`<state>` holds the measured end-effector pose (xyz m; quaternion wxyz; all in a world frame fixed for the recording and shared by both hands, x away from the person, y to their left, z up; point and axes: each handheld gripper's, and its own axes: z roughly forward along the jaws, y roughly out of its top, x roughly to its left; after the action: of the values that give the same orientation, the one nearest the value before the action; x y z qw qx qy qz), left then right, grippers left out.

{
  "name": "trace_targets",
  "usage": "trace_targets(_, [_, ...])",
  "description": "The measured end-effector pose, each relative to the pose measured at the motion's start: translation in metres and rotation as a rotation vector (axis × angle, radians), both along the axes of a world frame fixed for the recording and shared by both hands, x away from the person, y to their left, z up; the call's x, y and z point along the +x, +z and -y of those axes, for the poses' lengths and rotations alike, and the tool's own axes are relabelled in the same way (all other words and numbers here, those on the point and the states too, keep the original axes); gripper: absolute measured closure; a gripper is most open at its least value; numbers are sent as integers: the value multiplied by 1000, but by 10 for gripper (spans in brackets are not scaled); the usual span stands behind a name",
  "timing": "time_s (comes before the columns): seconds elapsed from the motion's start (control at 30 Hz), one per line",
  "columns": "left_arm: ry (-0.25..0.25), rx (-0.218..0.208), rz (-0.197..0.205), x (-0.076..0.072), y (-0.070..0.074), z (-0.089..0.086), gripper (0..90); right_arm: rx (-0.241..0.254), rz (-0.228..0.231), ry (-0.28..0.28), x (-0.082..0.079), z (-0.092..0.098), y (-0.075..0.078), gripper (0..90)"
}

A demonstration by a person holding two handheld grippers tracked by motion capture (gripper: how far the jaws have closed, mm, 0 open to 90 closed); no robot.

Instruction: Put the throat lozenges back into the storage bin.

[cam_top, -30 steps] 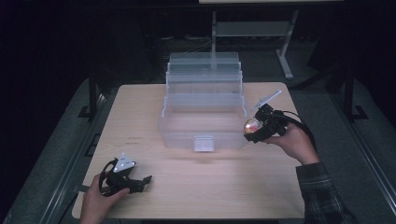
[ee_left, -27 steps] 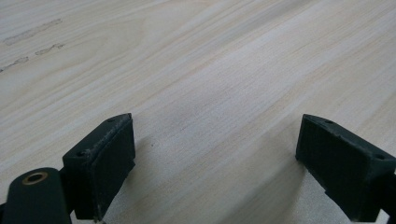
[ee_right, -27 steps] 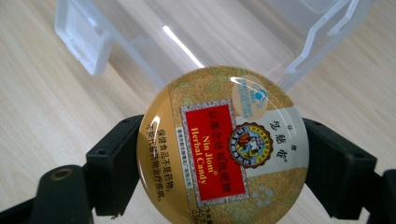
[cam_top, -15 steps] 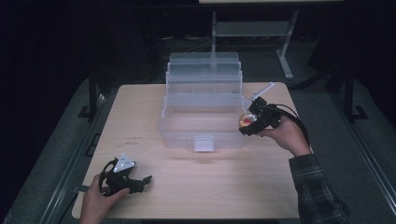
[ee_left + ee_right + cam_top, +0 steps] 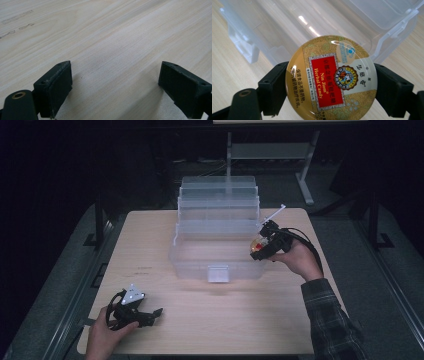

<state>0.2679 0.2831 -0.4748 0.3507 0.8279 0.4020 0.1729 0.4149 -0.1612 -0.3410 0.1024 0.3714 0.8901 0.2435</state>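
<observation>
Right gripper (image 5: 329,82): jaws clamped on the rim of the tin (image 5: 331,77), one at each side, lid facing the camera.
Tin position: at the right end of the box (image 5: 218,251), over its rim.
Left gripper (image 5: 145,316): jaws wide apart, nothing between them, resting low on the table (image 5: 150,245) near its front left corner.
Surface: pale wood grain.
Open room: bare table in front of the box.
Surroundings: dark room, metal stand (image 5: 305,180) behind.
</observation>
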Motion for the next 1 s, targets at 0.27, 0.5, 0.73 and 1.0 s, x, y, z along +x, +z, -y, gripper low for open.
trace_targets(0.27, [0, 0, 0, 0, 0, 0, 110, -8, -15, -8, 10, -7, -4, 197])
trace_targets(0.5, [0, 0, 0, 0, 0, 0, 110, -16, -33, -4, 18, -15, -10, 196])
trace_targets(0.73, [0, 0, 0, 0, 0, 0, 110, -27, -43, -1, 21, -21, -15, 196])
trace_targets(1.0, [0, 0, 0, 0, 0, 0, 110, -35, -52, 4, 22, -23, -17, 195])
